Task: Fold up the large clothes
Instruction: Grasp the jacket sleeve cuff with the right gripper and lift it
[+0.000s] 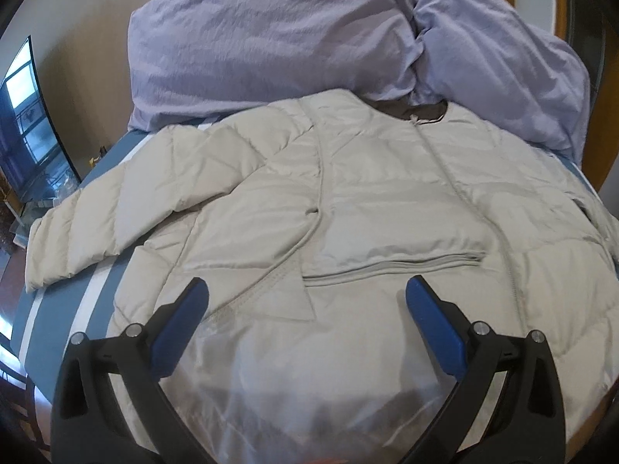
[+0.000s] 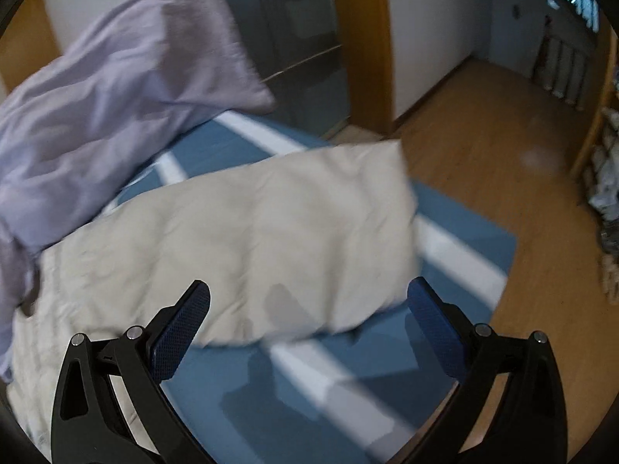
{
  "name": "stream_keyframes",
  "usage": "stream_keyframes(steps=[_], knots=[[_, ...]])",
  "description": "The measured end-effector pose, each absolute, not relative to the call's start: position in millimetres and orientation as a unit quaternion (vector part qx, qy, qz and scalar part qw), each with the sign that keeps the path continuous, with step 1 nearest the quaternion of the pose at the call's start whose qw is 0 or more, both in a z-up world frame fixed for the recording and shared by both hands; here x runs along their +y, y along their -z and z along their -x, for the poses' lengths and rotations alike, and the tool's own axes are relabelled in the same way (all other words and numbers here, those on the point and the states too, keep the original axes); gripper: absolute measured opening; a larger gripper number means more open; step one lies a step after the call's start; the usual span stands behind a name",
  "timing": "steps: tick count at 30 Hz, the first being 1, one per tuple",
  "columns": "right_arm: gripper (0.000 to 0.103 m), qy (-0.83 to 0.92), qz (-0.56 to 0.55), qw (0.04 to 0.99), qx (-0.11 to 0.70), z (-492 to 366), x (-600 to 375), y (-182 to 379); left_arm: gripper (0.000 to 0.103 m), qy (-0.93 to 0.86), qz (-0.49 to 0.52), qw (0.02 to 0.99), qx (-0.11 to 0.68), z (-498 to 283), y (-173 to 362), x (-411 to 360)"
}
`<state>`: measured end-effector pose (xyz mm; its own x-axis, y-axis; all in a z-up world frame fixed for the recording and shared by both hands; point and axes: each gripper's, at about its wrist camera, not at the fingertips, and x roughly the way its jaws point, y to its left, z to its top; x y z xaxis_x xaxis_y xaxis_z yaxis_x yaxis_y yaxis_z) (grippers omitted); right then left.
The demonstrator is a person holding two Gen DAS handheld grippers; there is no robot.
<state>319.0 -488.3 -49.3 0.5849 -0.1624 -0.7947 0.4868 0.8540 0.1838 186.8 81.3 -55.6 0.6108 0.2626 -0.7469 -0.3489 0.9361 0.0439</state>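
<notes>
A pale beige puffer jacket [image 1: 348, 201] lies front up on a blue bed with white stripes, its zip running down the middle and its collar toward the pillows. One sleeve [image 1: 116, 208] stretches out to the left across the bed. My left gripper [image 1: 307, 294] hovers open just above the jacket's lower front, nothing between its blue pads. In the right wrist view the jacket's other sleeve [image 2: 271, 239] lies across the bed toward the bed's edge. My right gripper [image 2: 309, 297] is open above that sleeve's near edge, holding nothing.
Two lilac pillows [image 1: 271, 38] [image 1: 503, 65] sit at the head of the bed; one pillow [image 2: 116, 89] is also in the right wrist view. The blue striped sheet [image 2: 348, 367] ends at a wooden floor [image 2: 503, 147]. A dark screen [image 1: 27, 127] stands left.
</notes>
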Motion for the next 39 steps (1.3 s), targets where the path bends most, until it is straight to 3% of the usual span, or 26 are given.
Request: stream_keyframes(steps=[7,16,21,23,26,39], knots=[[0.101,0.234,-0.196,0.849,0.432,-346,-513,73,0.101,-0.176,0.058,0.894,0.409,-194,71,87],[0.078,0.220,-0.233,0.841,0.437,-345,-516,93,0.101,-0.173,0.070,0.894,0.407,-195,85,88],[0.057,0.219,-0.225,0.848,0.427,-343,-511,93,0.101,-0.169,0.079,0.896,0.404,-194,88,90],[0.042,0.211,-0.226,0.850,0.427,-344,-508,93,0.101,-0.167,0.082,0.896,0.404,-194,88,91],[0.030,0.213,-0.213,0.855,0.422,-345,-503,86,0.101,-0.165,0.088,0.895,0.405,-195,89,92],[0.023,0.151,-0.148,0.913,0.349,-369,-415,6,0.101,-0.156,0.109,0.896,0.402,-192,90,97]])
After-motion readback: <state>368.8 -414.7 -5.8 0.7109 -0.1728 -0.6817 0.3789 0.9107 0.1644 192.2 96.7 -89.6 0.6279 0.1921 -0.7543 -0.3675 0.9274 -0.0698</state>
